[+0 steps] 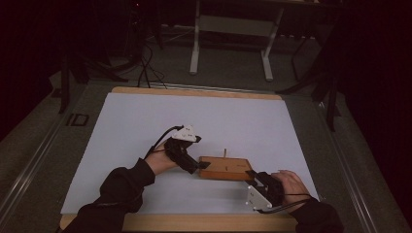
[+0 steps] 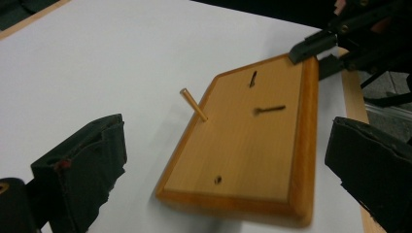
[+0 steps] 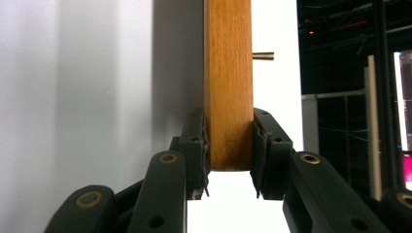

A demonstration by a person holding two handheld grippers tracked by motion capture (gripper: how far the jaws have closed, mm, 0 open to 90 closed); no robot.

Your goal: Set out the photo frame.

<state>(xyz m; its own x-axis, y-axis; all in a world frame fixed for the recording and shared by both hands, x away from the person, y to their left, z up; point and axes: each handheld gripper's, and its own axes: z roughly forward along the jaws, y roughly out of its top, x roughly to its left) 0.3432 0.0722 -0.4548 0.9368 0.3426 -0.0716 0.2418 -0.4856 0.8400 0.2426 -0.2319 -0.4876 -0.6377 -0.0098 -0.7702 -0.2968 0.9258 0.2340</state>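
- Black padded jaws of the left gripper (image 2: 214, 170) stand wide apart, released, with the near end of the flat rectangular wooden board (image 2: 252, 141) between and just ahead of them, untouched.
- Right gripper (image 3: 228, 160) is clenched on the board's far edge.
- Thin wooden peg (image 2: 193, 104) stands tilted beside the left jaws.
- Risk: held by one edge alone, the board may pivot or slip; a swing could snap the peg.
- White bench (image 1: 145, 126) sheet is smooth; dark room, grey floor (image 1: 233, 73).
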